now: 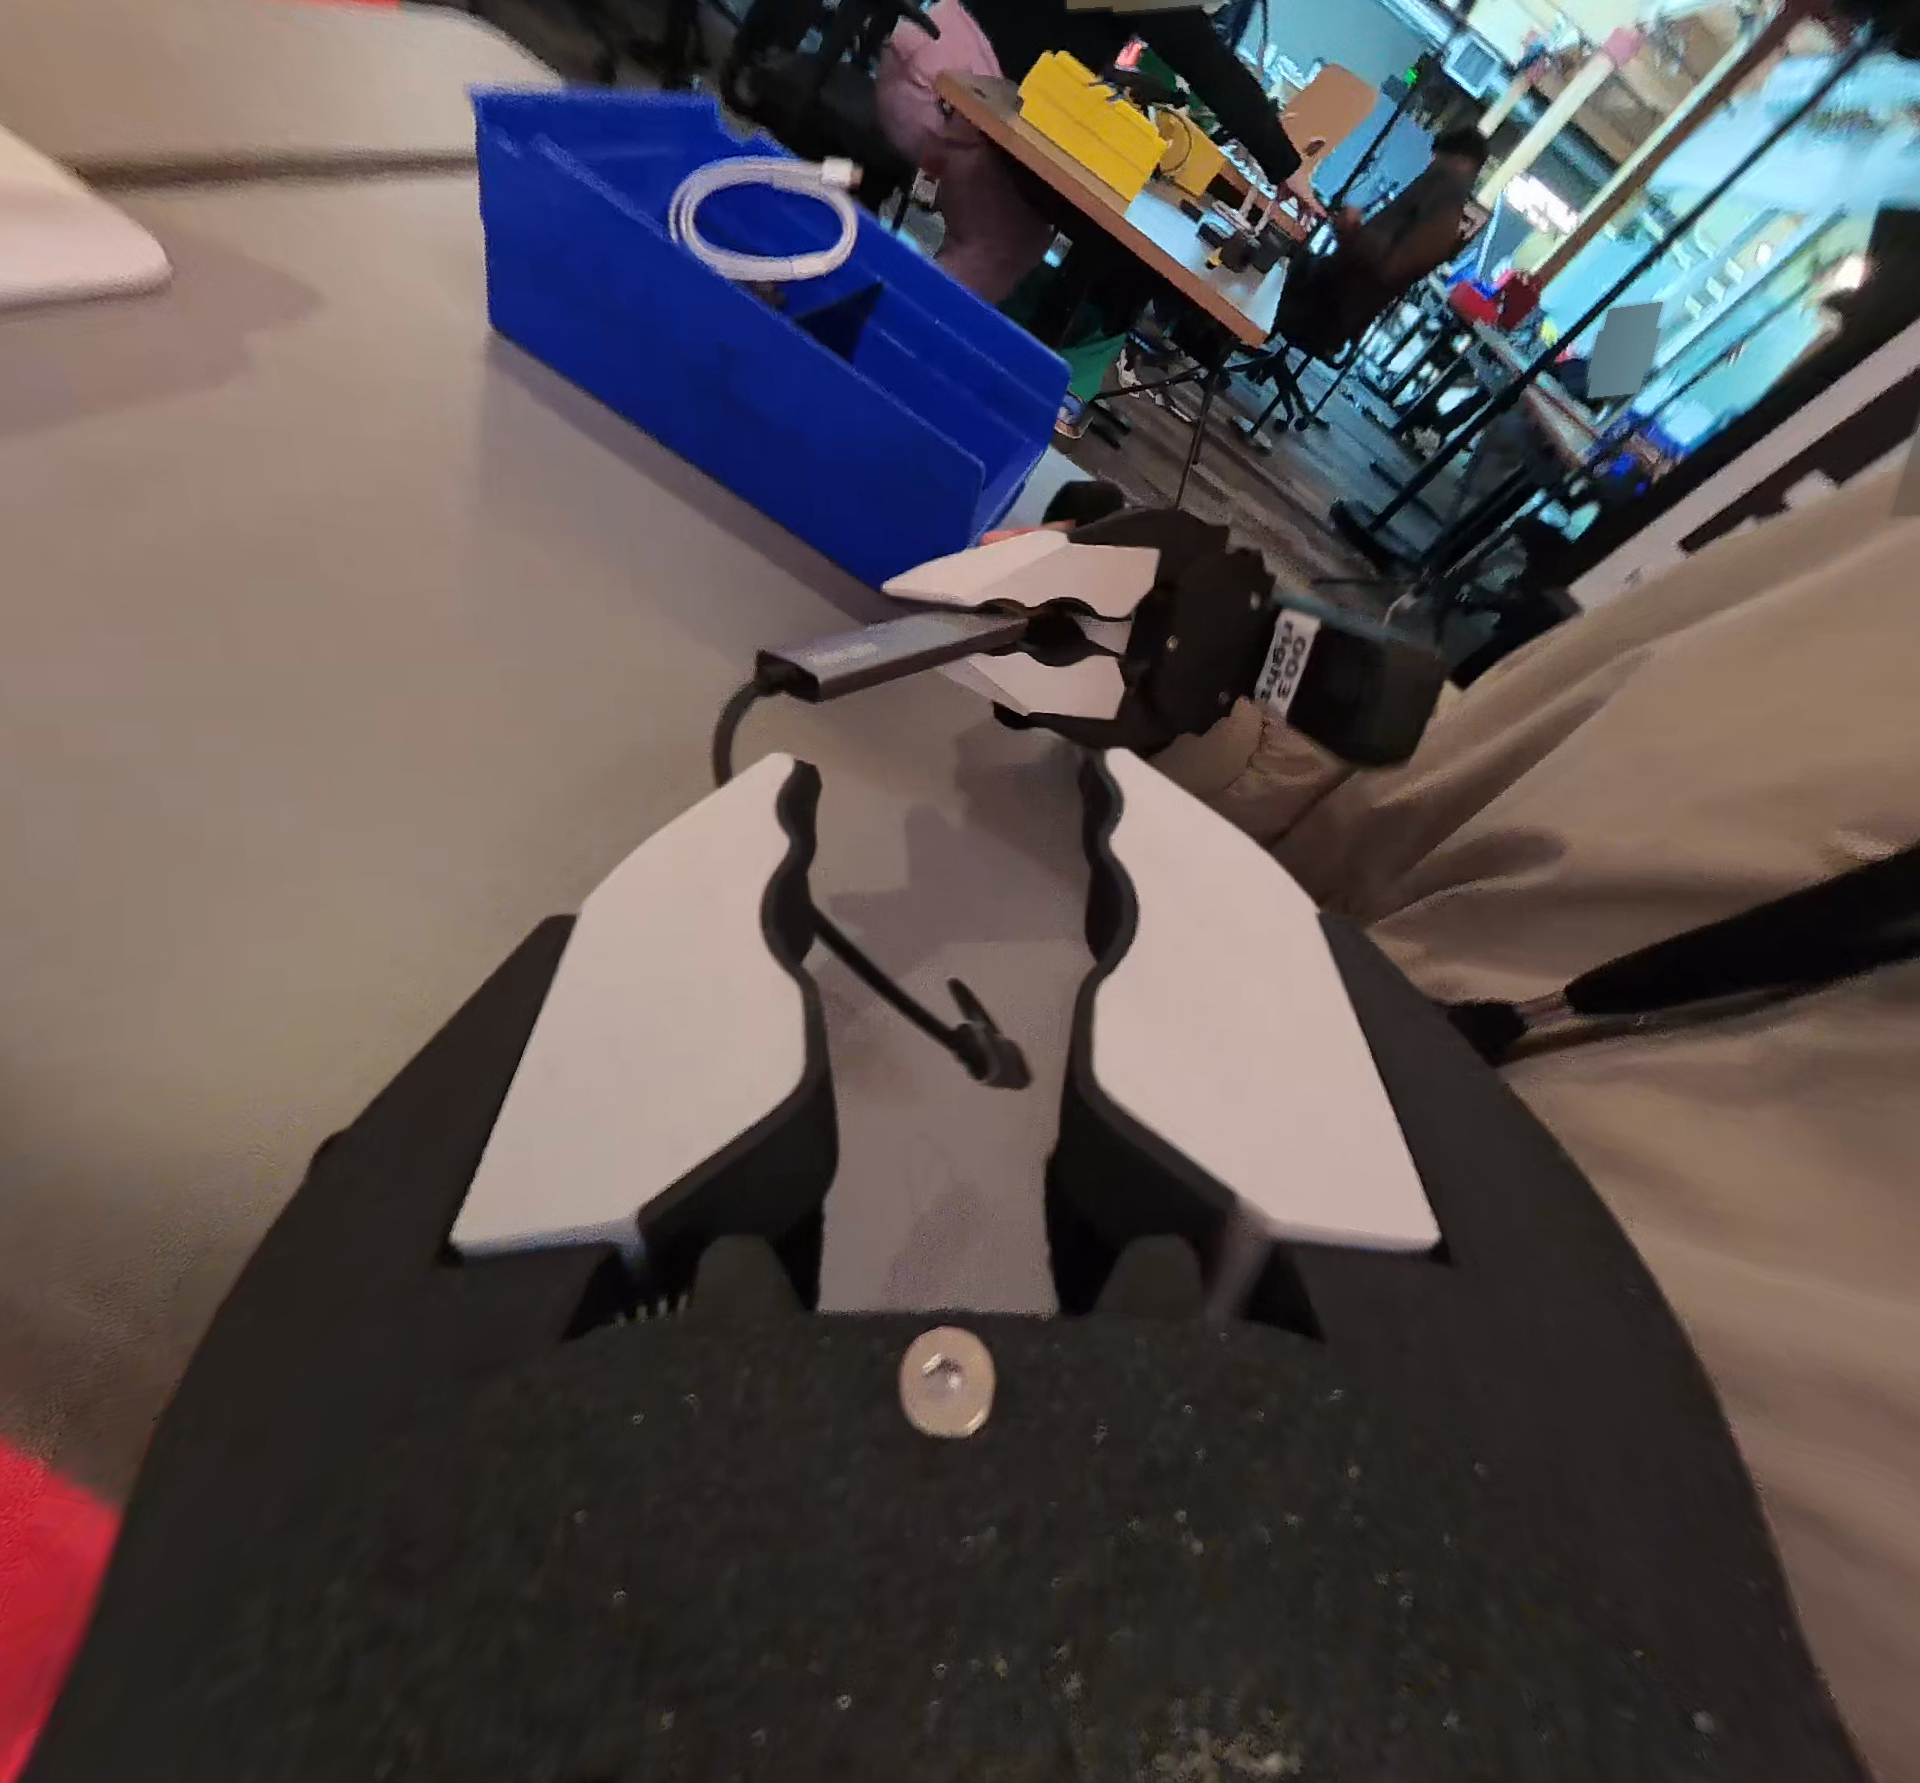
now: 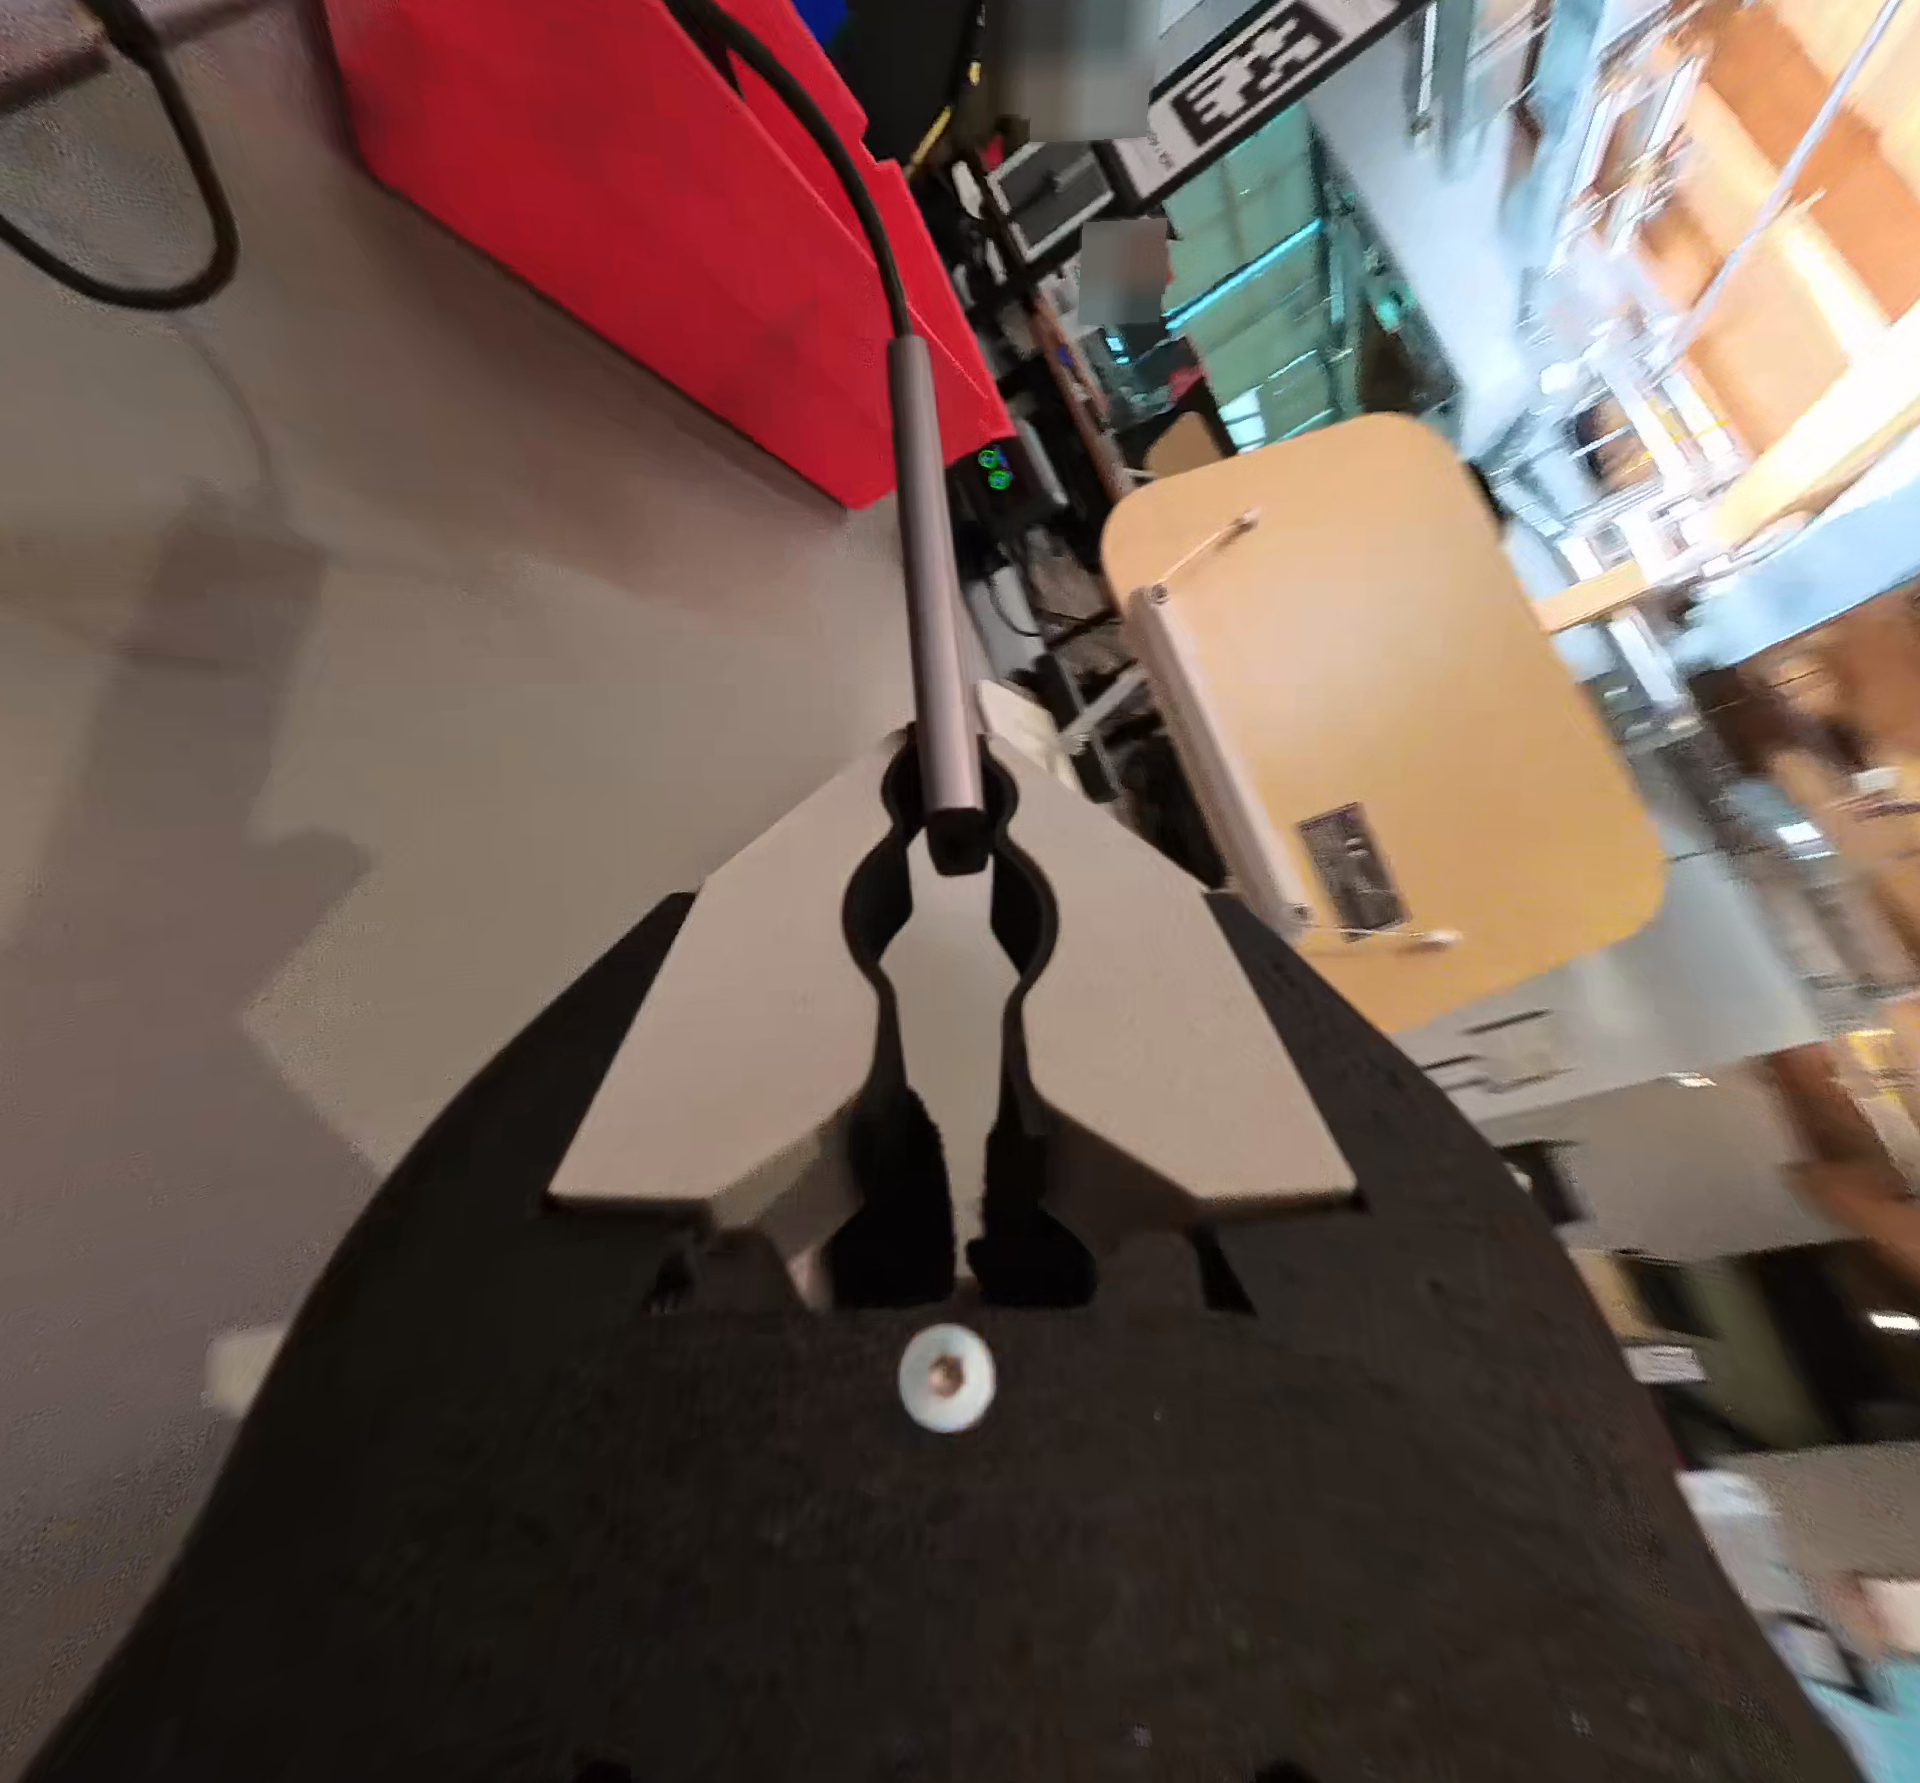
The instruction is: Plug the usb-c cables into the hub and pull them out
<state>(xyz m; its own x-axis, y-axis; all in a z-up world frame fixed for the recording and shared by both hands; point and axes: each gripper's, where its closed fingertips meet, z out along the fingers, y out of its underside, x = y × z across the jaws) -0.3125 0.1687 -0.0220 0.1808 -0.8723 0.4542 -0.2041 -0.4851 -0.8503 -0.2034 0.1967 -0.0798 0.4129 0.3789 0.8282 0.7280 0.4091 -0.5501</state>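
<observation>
My right gripper (image 2: 948, 777) is shut on the near end of a slim grey hub (image 2: 930, 590), held above the beige table; the hub's black lead (image 2: 727, 19) arcs away to the upper left. In the left wrist view the right gripper (image 1: 987, 637) holds the hub (image 1: 883, 658) level, straight ahead of my left gripper (image 1: 945, 777). My left gripper is open and empty. The hub's black lead ends in a plug (image 1: 982, 1047) lying on the table between my left fingers. A coiled white usb-c cable (image 1: 764, 221) lies in a blue bin (image 1: 748, 362).
A red bin (image 2: 603, 144) stands on the table beyond the hub in the right wrist view. The blue bin sits at the table's far edge. A beige sleeve (image 1: 1558, 902) lies right of my left gripper. Chairs, tables and people fill the room behind.
</observation>
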